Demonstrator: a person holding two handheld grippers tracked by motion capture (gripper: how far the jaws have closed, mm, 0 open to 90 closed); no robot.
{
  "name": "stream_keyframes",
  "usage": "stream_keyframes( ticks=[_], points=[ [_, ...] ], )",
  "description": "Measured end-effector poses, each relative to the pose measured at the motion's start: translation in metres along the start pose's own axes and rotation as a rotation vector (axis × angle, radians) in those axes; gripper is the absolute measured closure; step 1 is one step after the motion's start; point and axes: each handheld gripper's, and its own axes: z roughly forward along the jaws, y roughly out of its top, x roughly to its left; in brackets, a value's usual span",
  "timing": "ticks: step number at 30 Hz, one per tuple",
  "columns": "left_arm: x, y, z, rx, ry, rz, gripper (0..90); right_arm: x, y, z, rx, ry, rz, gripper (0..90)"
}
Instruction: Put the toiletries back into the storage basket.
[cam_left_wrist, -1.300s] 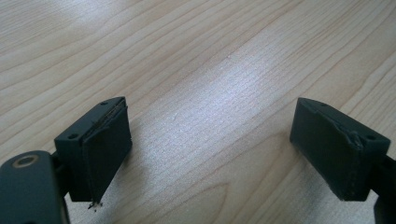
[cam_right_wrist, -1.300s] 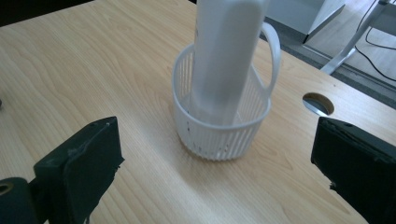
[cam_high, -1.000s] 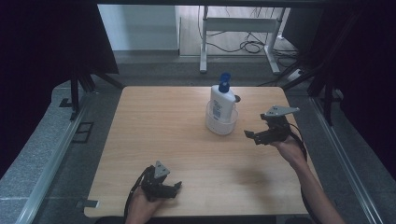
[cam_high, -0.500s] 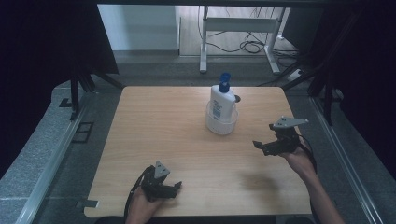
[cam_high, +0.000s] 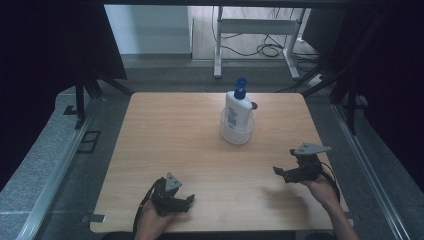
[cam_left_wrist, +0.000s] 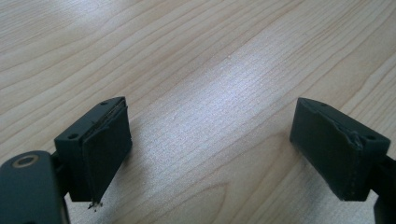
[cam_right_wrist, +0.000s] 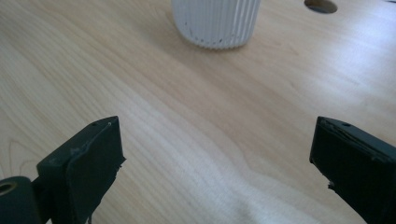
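Right tongs (cam_high: 280, 172) pulled back from bottle (cam_high: 237, 107) toward table's (cam_high: 165, 130) near right edge, lower.

surface: wooden table (cam_high: 175, 130) | on it: white ribbed cup (cam_high: 237, 132), far middle, holding bottle (cam_high: 237, 107)

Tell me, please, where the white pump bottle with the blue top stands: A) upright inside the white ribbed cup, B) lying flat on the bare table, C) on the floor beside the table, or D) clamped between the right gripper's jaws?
A: in the high view the bottle stands upright inside the white ribbed cup, apart from both grippers.
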Motion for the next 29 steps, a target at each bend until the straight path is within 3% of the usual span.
stream_keyframes(
  ticks=[7, 15, 22, 29],
  points=[
    [-0.001, 0.000, 0.000, -0.002, 0.004, -0.006, 12.0, 0.009, -0.021, 0.006, 0.005, 0.002, -0.008, 2.7],
    [-0.001, 0.000, 0.000, -0.002, 0.005, -0.005, 12.0, 0.017, -0.046, 0.016, 0.050, 0.009, -0.012, 2.9],
    [-0.001, 0.000, 0.000, -0.002, 0.004, -0.007, 12.0, 0.017, -0.057, 0.022, 0.094, 0.028, 0.010, 3.2],
    [-0.001, 0.000, 0.000, -0.002, 0.005, -0.007, 11.9, 0.019, -0.057, 0.023, 0.112, 0.024, 0.000, 2.8]
  ],
)
